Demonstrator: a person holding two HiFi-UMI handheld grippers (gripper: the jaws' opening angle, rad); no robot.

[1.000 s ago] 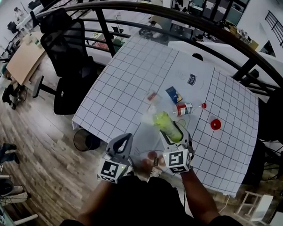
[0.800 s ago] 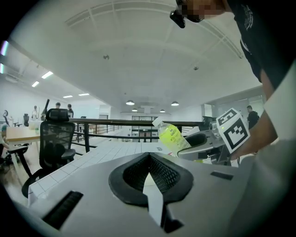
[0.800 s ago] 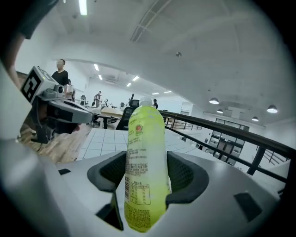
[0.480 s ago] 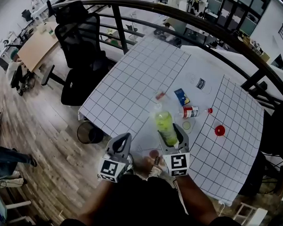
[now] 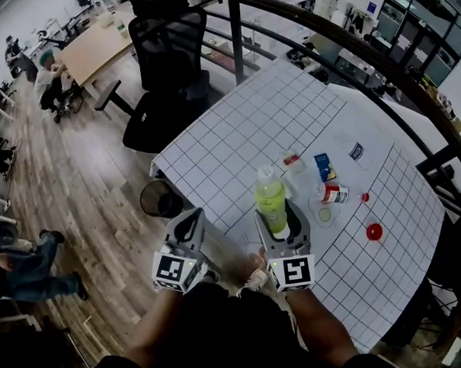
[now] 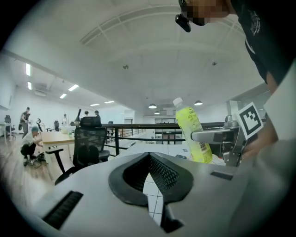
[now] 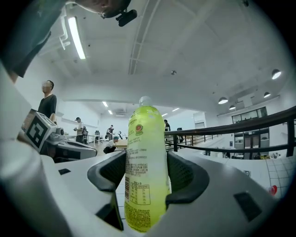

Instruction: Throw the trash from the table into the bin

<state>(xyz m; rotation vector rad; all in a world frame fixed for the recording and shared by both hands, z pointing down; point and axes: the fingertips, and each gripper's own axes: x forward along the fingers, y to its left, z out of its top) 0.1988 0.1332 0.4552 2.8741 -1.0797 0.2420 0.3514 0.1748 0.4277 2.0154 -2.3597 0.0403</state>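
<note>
**Item 1, task status:** early stage, by my reading. The green bottle (image 5: pixel 270 198) is sitting in the right gripper (image 5: pixel 276 219), apparently hanging clear of the table (image 5: pixel 240 134) near its front edge; it is not yet over the bin (image 5: pixel 160 199). The bin is standing on the floor by the table's left corner, to the left of both grippers; its contents are not readable.

**Item 2, trash waiting on the table:**
- small red-capped bottle (image 5: pixel 335 194), lying on its side
- clear round lid (image 5: pixel 324 215), just beside it
- blue packet (image 5: pixel 323 167)
- red-and-white scrap (image 5: pixel 292 160)
- red disc (image 5: pixel 374 231), lying apart from the rest

None is being handled, so most of the job is lying ahead.

**Item 3, right gripper** (image 7: pixel 145 173): the jaws are standing wide w/ the pads pressing both flanks of the green bottle (image 7: pixel 145 152) at mid-body. The bottle is riding upright, cap up, w/ its base poking below the jaws.

**Item 4, left gripper** (image 5: pixel 191 222): the jaws are meeting tip to tip (image 6: pixel 149 159) w/ nothing between them. It is hovering off the table's front edge, betw. the bin and the right gripper, and carrying nothing.

**Item 5, next step (est.):** the bottle is needing a swing left to above the bin, then release.
</note>
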